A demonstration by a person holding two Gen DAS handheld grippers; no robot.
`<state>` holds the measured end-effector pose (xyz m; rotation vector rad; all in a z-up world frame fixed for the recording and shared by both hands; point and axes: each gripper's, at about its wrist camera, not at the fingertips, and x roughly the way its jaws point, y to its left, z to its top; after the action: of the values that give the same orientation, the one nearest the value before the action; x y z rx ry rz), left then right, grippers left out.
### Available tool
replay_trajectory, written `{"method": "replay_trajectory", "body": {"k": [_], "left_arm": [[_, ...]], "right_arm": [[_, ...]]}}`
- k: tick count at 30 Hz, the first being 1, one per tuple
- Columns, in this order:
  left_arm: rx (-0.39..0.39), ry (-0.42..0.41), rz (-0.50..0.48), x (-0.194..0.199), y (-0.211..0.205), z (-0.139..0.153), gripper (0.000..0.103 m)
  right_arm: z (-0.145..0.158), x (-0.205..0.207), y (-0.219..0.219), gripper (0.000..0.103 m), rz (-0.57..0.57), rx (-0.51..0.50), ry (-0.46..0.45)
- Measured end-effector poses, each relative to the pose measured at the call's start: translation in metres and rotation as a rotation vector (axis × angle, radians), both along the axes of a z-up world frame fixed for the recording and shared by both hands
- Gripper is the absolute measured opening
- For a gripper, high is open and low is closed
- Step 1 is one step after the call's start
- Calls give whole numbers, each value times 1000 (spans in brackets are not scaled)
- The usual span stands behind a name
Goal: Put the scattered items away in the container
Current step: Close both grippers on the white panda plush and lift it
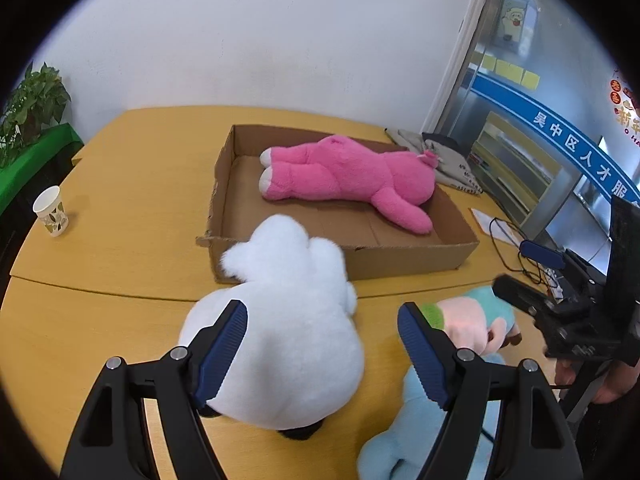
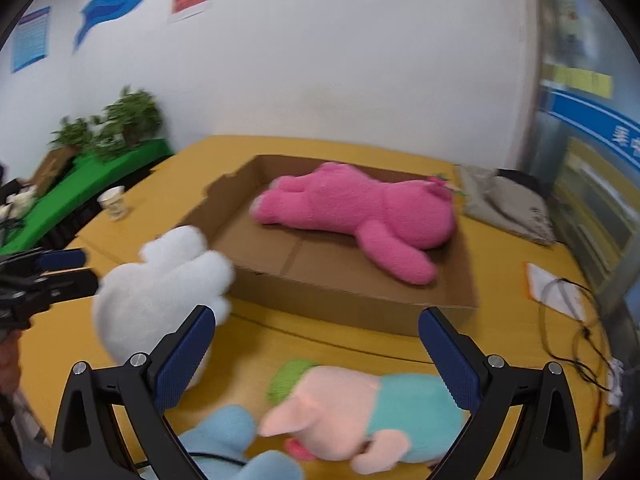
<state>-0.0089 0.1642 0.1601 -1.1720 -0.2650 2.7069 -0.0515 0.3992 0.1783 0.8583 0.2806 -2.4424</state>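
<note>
I hold my left tool spread apart over the white plush so it can close on its body, my right tool likewise spread above the pink-and-teal plush, with the cardboard box just ahead of both.

Pink plush; white plush; pale-blue plush; brown cardboard box; yellow-tan table.

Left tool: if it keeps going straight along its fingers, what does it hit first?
Most likely the white plush. It already sits between the open fingers of the left tool, ahead of the cardboard box. Depth is hard to judge through the fisheye.
</note>
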Motion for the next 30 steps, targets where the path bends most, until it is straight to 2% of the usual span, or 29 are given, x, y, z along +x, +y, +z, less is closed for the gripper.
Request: {"method": "replay_trajectory", "body": {"k": [3,6,13,15,20,25,30], "left_arm": [[22,-32,4,-7,-17,-8,77],[57,-45,-22,-15,-30,-16,77],[66,-119,-111,-40,-56,-46,77],[134,-120,-142,-45,-72,-49,77],[241,-146,-187,-53,-101,-63,78],[402,-188,-281,-60,-108,-85,78],[506,-208,-334,-68,-113,-102,81]], "right_arm": [[-5,9,-29,103,204,-36,-64],[-17,7,-57,103,351,-84,-157],[-60,0,-105,103,592,-115,-355],[-72,-3,-116,103,619,-110,-400],[-96,-18,-127,103,583,-98,-460],[-112,-34,-130,103,541,-88,-496],[-127,-43,-133,103,548,-112,-543]]}}
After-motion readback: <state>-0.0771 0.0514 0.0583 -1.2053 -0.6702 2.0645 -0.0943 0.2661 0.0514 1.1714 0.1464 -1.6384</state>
